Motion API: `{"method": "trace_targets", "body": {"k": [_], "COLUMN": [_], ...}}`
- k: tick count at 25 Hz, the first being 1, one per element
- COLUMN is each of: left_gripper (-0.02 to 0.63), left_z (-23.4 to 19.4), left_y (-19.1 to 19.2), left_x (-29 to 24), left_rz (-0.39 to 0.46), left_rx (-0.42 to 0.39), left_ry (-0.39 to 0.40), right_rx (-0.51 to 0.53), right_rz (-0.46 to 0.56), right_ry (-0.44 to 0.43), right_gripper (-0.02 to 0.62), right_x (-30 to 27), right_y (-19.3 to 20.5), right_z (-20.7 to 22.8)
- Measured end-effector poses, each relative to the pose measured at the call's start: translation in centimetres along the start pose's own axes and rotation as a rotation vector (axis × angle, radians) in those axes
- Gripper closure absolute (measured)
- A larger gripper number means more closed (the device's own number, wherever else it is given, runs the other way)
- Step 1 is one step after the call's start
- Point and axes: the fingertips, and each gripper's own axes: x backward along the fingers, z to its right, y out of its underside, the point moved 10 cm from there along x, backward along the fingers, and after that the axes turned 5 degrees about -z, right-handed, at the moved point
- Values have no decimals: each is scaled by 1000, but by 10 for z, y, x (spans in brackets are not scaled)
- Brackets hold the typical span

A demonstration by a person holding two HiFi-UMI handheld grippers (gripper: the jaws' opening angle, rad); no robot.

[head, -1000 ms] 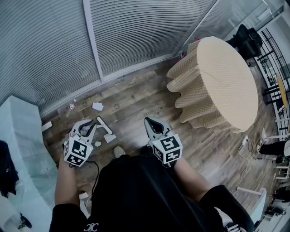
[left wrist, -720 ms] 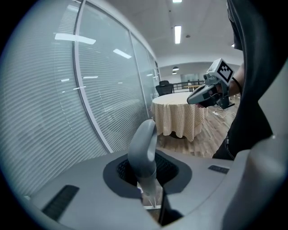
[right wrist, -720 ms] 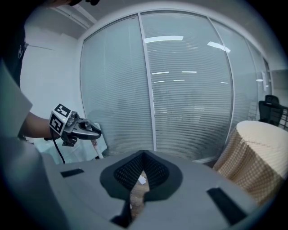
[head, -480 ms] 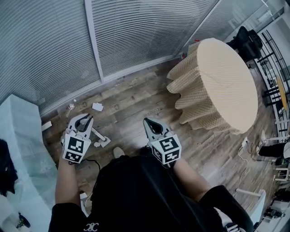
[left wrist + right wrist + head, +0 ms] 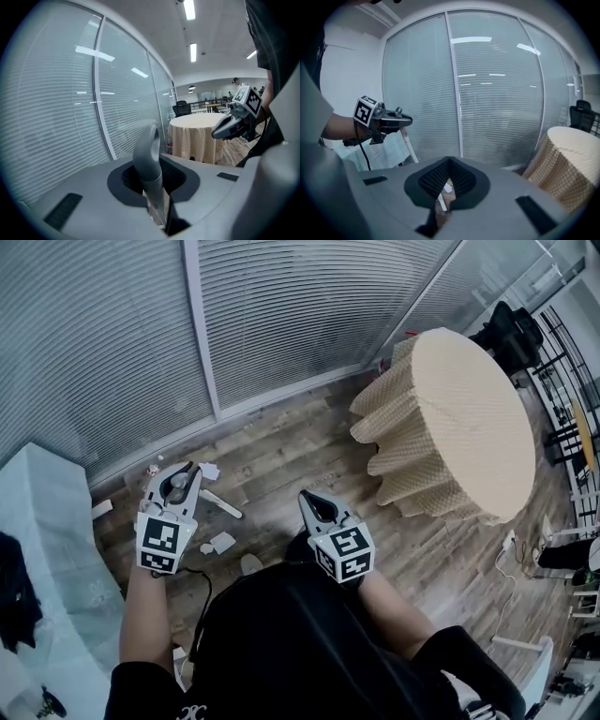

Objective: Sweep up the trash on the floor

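Left: your left gripper (image 5: 190, 470) has its fingers clamped on the grey looped handle (image 5: 149, 157) of the white-shafted broom (image 5: 222, 505). Since half a second ago you have carried it forward, closer to the glass wall with slatted blinds (image 5: 281, 324).
Broom: the shaft slants from that grip down to the brown wooden plank floor (image 5: 291, 451). Its lower end now lies further from your feet than before, and its head cannot be made out.
Right: your right gripper (image 5: 307, 496) has its fingers closed together with nothing between them. It hangs about where it was, well apart from the left one.
Trash: white paper scraps lie on the floor. One flat piece (image 5: 223, 542) is near your feet, and the shaft end that reached it earlier now sits beyond it. Another piece (image 5: 208, 470) lies just beside the left fingertips, near the wall.
Table: the round table under a beige checked cloth (image 5: 459, 409) stands to your right, as before.
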Motion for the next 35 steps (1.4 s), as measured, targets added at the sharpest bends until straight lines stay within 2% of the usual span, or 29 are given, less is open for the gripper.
{"method": "trace_targets", "body": {"k": [4,8,14,18,24,30,35], "left_gripper": [555,555,555,555,555,555,555], "left_z": [-12,-34,-73,-94,-130,-158,-166], "left_y": [-11,-22,-27,-40,-42,-56,-60], "left_x": [-19,-56,-117,-148,-175,-193,-202], "left_rz": [24,20,-56,-76,-117,-106,-95], "left_rx": [1,3,58,96,178,204,215], "left_ry": [-33,-70,-167,-246,-377,-439,-482], "right_rx": [43,58,80,110,136,153,186], "right_rz": [-15,-21,-35,-55,-95,-120,-130], "right_ry": [-45,-102,-222,-284,-382,-444,-468], "right_gripper": [592,592,592,591,591,591,592], "right_x": [-25,-71,-147,-193,-244,-276,-291], "right_y": [-12,-33,-81,-115,-140,-155,-166], "right_z": [0,22,66,102,127,139,150]}}
